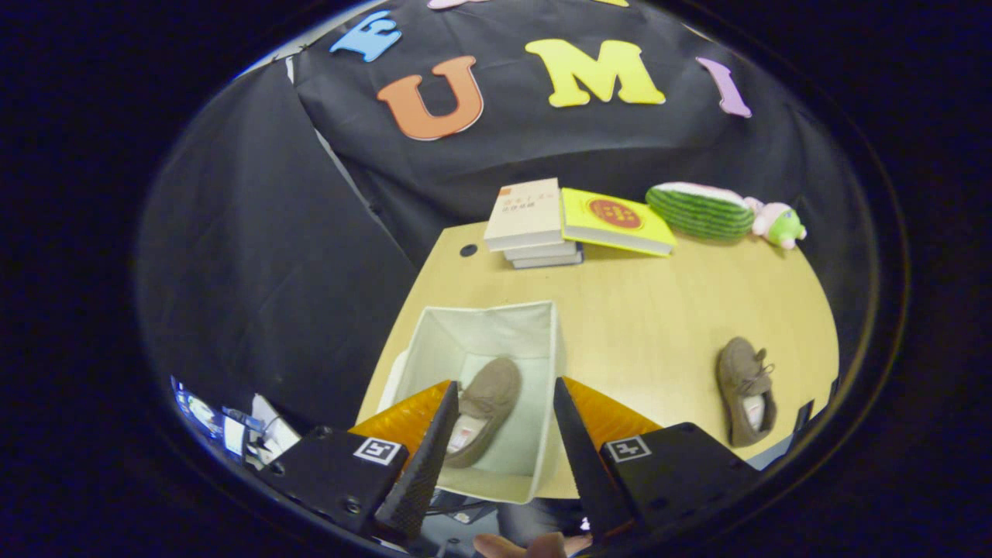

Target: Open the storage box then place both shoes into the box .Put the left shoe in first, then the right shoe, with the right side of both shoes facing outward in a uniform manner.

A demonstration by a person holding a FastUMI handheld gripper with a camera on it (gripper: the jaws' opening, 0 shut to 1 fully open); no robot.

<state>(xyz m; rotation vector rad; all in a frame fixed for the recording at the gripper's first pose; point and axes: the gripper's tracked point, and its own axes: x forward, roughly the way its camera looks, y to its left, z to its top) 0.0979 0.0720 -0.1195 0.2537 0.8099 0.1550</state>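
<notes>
The gripper [502,403] hangs above the open white fabric storage box [434,341] on the pale wooden table [635,310], its fingers spread wide and holding nothing. One brown suede shoe [484,407] lies inside the box, between the fingers. The other brown shoe [745,389] sits on the table well off to the right.

The gripper [502,395] hangs with its two fingers spread wide apart, nothing pressed between them and neither tip touching anything. Both fingers taper to points that lean slightly toward each other, the left finger [422,457] and the right finger [581,453] each rising from a blocky mount that carries a small square marker. Below the fingers, at the near side, part of a person's hand [527,546] shows as a few fingertips.
</notes>
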